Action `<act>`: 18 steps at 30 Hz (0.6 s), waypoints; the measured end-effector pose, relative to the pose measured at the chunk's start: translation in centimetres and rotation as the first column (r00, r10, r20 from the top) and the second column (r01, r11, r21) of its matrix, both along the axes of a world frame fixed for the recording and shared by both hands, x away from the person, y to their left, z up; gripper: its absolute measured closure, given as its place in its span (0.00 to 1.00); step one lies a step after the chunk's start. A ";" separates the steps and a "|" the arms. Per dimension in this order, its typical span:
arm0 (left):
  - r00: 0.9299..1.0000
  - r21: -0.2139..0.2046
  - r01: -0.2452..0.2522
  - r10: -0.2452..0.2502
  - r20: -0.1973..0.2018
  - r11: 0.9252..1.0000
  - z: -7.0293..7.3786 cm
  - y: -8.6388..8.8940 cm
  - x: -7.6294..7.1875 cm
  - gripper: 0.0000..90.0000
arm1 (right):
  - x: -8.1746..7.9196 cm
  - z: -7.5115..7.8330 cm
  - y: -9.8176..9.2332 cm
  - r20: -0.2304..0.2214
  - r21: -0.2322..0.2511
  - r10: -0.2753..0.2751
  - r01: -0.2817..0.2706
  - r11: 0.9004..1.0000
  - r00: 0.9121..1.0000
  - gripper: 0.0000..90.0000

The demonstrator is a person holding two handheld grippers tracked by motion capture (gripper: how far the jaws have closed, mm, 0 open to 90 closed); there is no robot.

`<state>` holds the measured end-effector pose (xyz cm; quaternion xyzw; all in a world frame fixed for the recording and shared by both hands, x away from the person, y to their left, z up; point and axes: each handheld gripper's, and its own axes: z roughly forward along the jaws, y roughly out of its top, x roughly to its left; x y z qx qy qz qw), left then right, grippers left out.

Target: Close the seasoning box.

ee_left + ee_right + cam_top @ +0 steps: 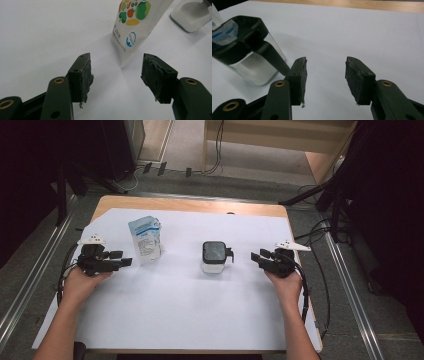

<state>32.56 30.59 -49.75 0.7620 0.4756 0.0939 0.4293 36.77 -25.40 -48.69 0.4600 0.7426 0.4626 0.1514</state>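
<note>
Glossy pouch (145, 239), square clear jug (214, 256); left tool (125, 261), right tool (256, 258) both gape, rubber-padded.

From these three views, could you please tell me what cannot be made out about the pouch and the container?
- Pouch: top cut off by the left gripper view's upper edge; print too small in the high view.
- Container: partly cut off by the right gripper view's left edge; its contents cannot be told.
- Container's handle: lower end hidden behind the right gripper.

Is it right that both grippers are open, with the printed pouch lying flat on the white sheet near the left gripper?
Not quite: the printed pouch stands upright on the white sheet, as the high view shows. The left gripper and right gripper are open.
</note>
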 end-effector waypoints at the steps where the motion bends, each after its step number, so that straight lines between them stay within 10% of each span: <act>1: 1.000 0.001 -0.002 0.002 0.001 1.000 0.0 0.0 0.0 0.46 | -0.2 -0.1 -0.1 0.007 -0.006 0.006 -0.006 1.000 1.000 0.59; 18: 1.000 0.006 0.010 -0.010 -0.005 1.000 -0.1 -0.3 0.1 0.46 | -0.7 -1.1 -1.1 -0.011 -0.006 -0.018 0.017 1.000 1.000 0.57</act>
